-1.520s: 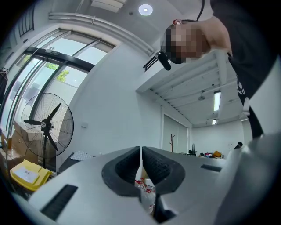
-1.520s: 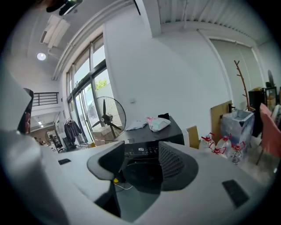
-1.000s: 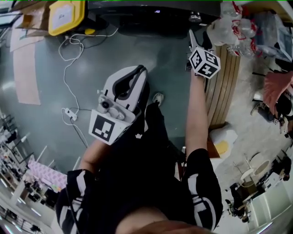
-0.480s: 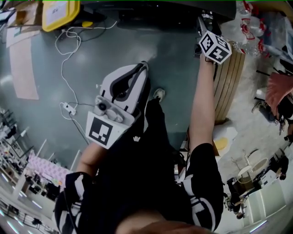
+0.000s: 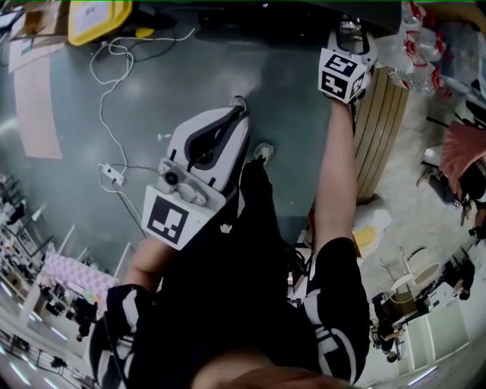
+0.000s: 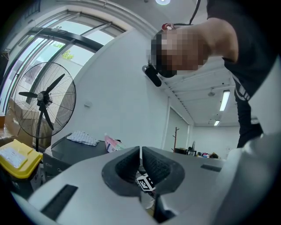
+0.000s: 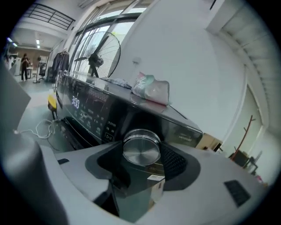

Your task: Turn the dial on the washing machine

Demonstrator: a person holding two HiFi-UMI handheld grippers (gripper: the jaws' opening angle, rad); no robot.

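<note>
The black washing machine [image 7: 94,110] has a round silver dial [image 7: 141,148] on its front panel, beside a lit display. My right gripper [image 7: 142,157] has one jaw on each side of the dial. Its jaws are closing, and both pads lie against the dial's rim. In the head view the right gripper [image 5: 347,38] reaches out at arm's length to the machine [image 5: 258,19] at the top. My left gripper [image 5: 238,108] hangs back at waist height, shut and empty. In its own view the left gripper [image 6: 141,151] points up and away from the machine.
A pink-and-white plastic bag [image 7: 151,90] lies on top of the machine, and a standing fan [image 7: 99,55] is behind it. On the floor are a yellow bin [image 5: 97,19], a white cable with a power strip [image 5: 110,173] and a wooden slatted panel [image 5: 376,129].
My right gripper has moved up to the machine's panel, and its marker cube has rotated. The left gripper has stayed at waist height, still shut.
</note>
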